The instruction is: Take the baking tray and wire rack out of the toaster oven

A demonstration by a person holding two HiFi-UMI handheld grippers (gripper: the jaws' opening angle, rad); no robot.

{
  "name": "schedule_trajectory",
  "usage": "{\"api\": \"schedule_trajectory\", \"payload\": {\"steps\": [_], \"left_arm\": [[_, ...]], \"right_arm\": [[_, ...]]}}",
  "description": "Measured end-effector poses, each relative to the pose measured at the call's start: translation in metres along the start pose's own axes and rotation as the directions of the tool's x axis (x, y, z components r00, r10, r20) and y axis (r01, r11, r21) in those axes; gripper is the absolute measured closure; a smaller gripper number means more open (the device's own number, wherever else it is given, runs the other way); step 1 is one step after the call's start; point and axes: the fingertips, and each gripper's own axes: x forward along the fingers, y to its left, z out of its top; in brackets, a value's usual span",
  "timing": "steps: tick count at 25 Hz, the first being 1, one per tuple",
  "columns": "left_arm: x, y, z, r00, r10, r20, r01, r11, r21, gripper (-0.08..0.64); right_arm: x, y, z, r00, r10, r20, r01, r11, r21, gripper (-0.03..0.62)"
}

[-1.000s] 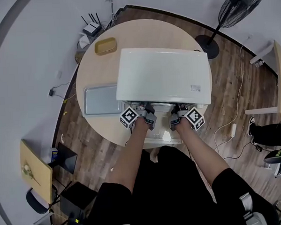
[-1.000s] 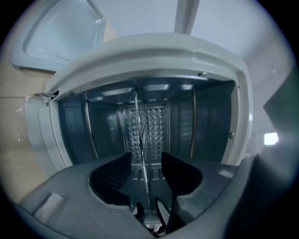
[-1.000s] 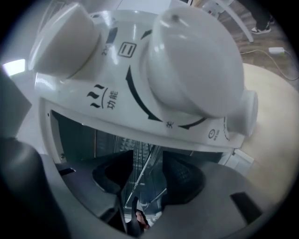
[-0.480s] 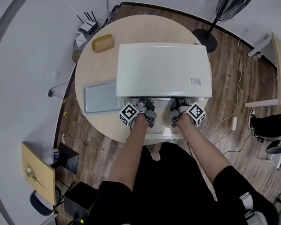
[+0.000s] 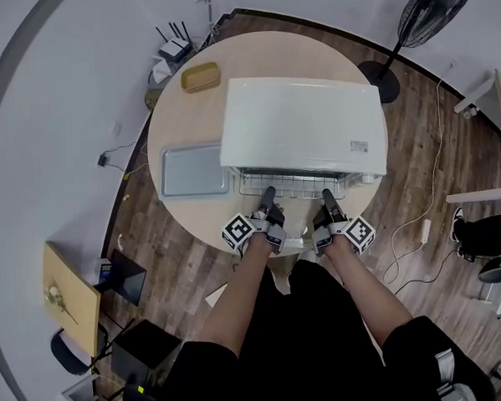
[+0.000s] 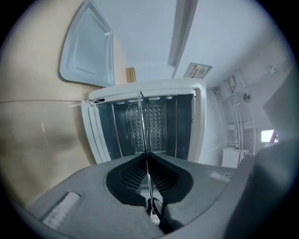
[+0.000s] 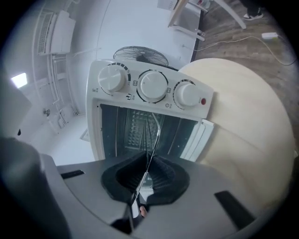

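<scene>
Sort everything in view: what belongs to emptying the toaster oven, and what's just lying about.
Belongs to the job:
toaster oven
wire rack, partly pulled out
baking tray, already out, beside the oven
left gripper and right gripper, both shut on the rack's front edge

Lying about:
yellow dish
router
fan

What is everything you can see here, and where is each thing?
table: one, beige, round, centre
oven: one, white, on the table, open
rack: one, metal wire, partly out of the oven's front
tray: one, grey, on the table left of the oven
dish: one, yellow, table's far edge
fan: one, black, floor, upper right
router: one, white, beyond the table
left gripper: one, grey, jaws shut on the rack
right gripper: one, grey, jaws shut on the rack
</scene>
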Motion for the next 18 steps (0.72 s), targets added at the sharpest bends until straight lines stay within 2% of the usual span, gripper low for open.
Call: {"api": "schedule_trajectory", "payload": {"steps": [4, 6, 11, 15, 18], "left_arm": [[-0.027, -0.006, -0.013, 0.999, -0.002, 0.038, 0.001, 1.0, 0.021, 0.535], [-0.042, -0.007, -0.02, 0.999, 0.004, 0.05, -0.005, 1.0, 0.017, 0.535], [-0.08, -0.009, -0.04, 1.0, 0.026, 0.017, -0.027, 0.999, 0.039, 0.535], [-0.106, -0.009, -0.056, 1.0, 0.013, 0.02, -0.013, 1.0, 0.007, 0.534], [-0.12, -0.014, -0.075, 0.999, -0.003, -0.036, 0.002, 0.999, -0.048, 0.534]], "right_arm": [[-0.026, 0.005, -0.013, 0.999, 0.035, -0.036, -0.037, 0.998, -0.055, 0.58], [-0.042, 0.004, -0.018, 0.999, 0.023, -0.034, -0.025, 0.996, -0.082, 0.58], [-0.076, 0.01, -0.038, 0.997, 0.04, -0.061, -0.046, 0.994, -0.097, 0.58], [-0.099, 0.011, -0.048, 0.997, 0.032, -0.076, -0.041, 0.993, -0.115, 0.58], [-0.118, 0.013, -0.052, 0.995, 0.018, -0.093, -0.032, 0.988, -0.149, 0.58]]}}
